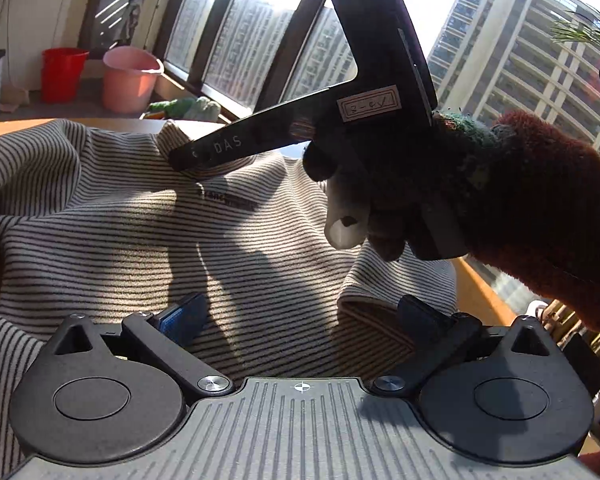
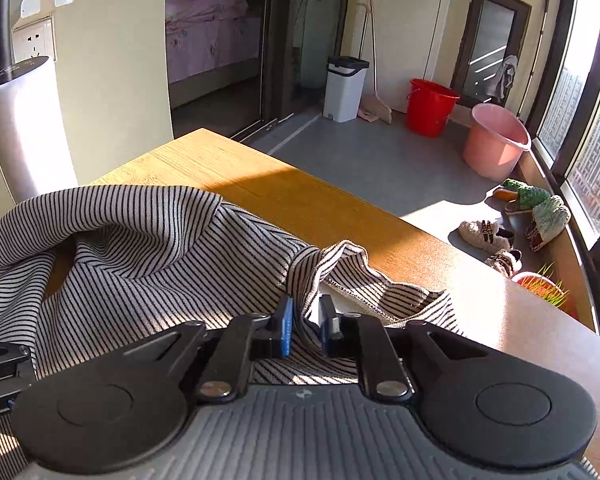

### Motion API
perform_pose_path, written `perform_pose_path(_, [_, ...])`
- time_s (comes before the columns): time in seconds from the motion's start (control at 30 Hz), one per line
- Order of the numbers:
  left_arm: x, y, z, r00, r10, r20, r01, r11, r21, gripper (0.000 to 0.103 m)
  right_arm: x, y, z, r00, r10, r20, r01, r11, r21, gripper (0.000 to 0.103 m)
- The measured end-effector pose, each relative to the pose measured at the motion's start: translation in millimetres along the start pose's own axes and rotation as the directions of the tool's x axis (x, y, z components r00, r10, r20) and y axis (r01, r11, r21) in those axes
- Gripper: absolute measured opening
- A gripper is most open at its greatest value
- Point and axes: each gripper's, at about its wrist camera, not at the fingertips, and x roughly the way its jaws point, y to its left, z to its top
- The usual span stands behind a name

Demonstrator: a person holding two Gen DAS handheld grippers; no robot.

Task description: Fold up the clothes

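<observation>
readable text: "das" on the black arm of the right claw [image 1: 188, 160] in my left wrist view, plus a white sticker on its body with handwriting i can't make out. small dark print on the striped top [image 1: 140, 220], chest area, too blurred to read.

around: red bucket [image 2: 430, 106], pink bucket [image 2: 494, 140], white bin [image 2: 345, 88] and a broom on the floor past the table [image 2: 300, 200]. several slippers [image 2: 486, 236] along the window sill, a potted plant just beside the table's far corner. white cylinder with a black hose at the left, under a wall socket. bedroom with pink bedding through the doorway.

in the way: from the left view the right claw and my gloved right hand [image 1: 520, 200] cover most of the upper right, with their shadow across the shirt.

shirt: grey-white with thin dark stripes, lying rumpled on the wooden table, hem raised, loose folds.

left claw [image 1: 300, 316]: fingers wide apart, low over the cloth, gripping nothing.
right claw [image 2: 304, 326]: blue pads nearly together, pinched on a bunched ridge of the striped top near its edge.
</observation>
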Motion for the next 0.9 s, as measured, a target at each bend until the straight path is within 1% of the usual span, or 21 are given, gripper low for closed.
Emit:
perform_pose_path(0.03, [-1.1, 2.9, -0.7, 1.0, -0.012, 0.006, 0.012, 1.0, -0.015, 0.103, 0.5, 1.8, 2.2, 1.0, -0.009, 0.009, 0.009, 1.0, -0.006, 0.003])
perform_pose_path(0.1, [-1.3, 7.3, -1.2, 0.999, -0.032, 0.014, 0.033, 0.999, -0.041, 0.103, -9.7, 1.0, 15.7, 0.996, -0.032, 0.083, 0.034, 0.999, -0.015, 0.002])
perform_pose_path(0.17, [-1.1, 10.4, -1.9, 0.999, -0.048, 0.02, 0.049, 0.997, -0.06, 0.103, -8.6, -8.2, 33.5, 0.994, -0.036, 0.102, 0.034, 0.999, 0.015, 0.002])
perform_pose_path(0.2, [-1.2, 10.4, -2.6, 0.999, -0.049, 0.021, 0.051, 0.997, -0.06, 0.103, -7.8, -13.0, 42.5, 0.993, -0.037, 0.109, 0.034, 0.999, 0.031, 0.0])
perform_pose_path(0.3, [-2.2, 11.0, -3.5, 0.999, -0.05, 0.021, 0.051, 0.997, -0.059, 0.103, 18.4, -20.1, 49.4, 0.996, -0.059, 0.062, 0.057, 0.998, 0.034, 0.0])
perform_pose_path(0.37, [-2.8, 11.7, -3.6, 0.998, -0.052, 0.021, 0.053, 0.997, -0.06, 0.103, 32.8, -25.7, 44.8, 0.998, -0.059, 0.03, 0.056, 0.995, 0.081, 0.0])
perform_pose_path(0.47, [-6.2, 13.9, 1.1, 0.998, -0.061, 0.011, 0.061, 0.996, -0.071, 0.103, 5.8, -27.5, 28.9, 0.996, -0.055, 0.069, 0.048, 0.994, 0.1, 0.002])
perform_pose_path(0.53, [-11.0, 15.4, 8.9, 0.998, -0.066, -0.006, 0.065, 0.995, -0.076, 0.103, -13.2, -28.5, 18.2, 0.994, -0.053, 0.097, 0.042, 0.993, 0.111, 0.012])
perform_pose_path(0.57, [-14.7, 16.9, 15.1, 0.998, -0.07, 0.002, 0.07, 0.995, -0.075, 0.103, -22.8, -29.0, 12.8, 0.993, -0.052, 0.111, 0.039, 0.992, 0.117, 0.028])
perform_pose_path(0.6, [-16.9, 19.7, 23.8, 0.998, -0.062, 0.019, 0.063, 0.996, -0.062, 0.103, -32.3, -29.5, 7.4, 0.991, -0.051, 0.125, 0.035, 0.992, 0.122, 0.049])
perform_pose_path(0.63, [-18.2, 22.9, 33.1, 0.998, -0.05, 0.036, 0.052, 0.998, -0.046, 0.103, -49.0, -29.6, -3.3, 0.987, -0.07, 0.146, 0.053, 0.992, 0.115, 0.058])
perform_pose_path(0.67, [-19.6, 26.0, 42.4, 0.998, -0.039, 0.053, 0.04, 0.999, -0.031, 0.103, -57.0, -32.3, -12.4, 0.987, -0.065, 0.146, 0.045, 0.99, 0.137, 0.069])
perform_pose_path(0.73, [-12.1, 36.6, 59.6, 0.998, -0.009, 0.07, 0.01, 1.0, -0.012, 0.103, -71.0, -38.4, -30.0, 0.988, -0.051, 0.144, 0.023, 0.982, 0.186, 0.069])
perform_pose_path(0.77, [-4.2, 45.0, 69.3, 0.997, 0.005, 0.071, -0.004, 1.0, -0.011, 0.103, -69.3, -41.7, -36.3, 0.989, -0.045, 0.14, 0.014, 0.977, 0.212, 0.069])
perform_pose_path(0.8, [3.0, 55.4, 75.9, 0.997, 0.035, 0.066, -0.033, 0.999, -0.026, 0.103, -66.7, -45.0, -42.3, 0.99, -0.039, 0.137, 0.005, 0.971, 0.238, 0.067])
perform_pose_path(0.83, [9.8, 66.6, 81.3, 0.996, 0.071, 0.057, -0.069, 0.997, -0.047, 0.103, -64.2, -48.4, -48.3, 0.991, -0.033, 0.133, -0.004, 0.964, 0.264, 0.068])
perform_pose_path(0.9, [21.2, 89.1, 89.4, 0.989, 0.146, 0.036, -0.142, 0.986, -0.092, 0.103, -59.0, -55.1, -60.4, 0.992, -0.02, 0.126, -0.021, 0.949, 0.316, 0.068])
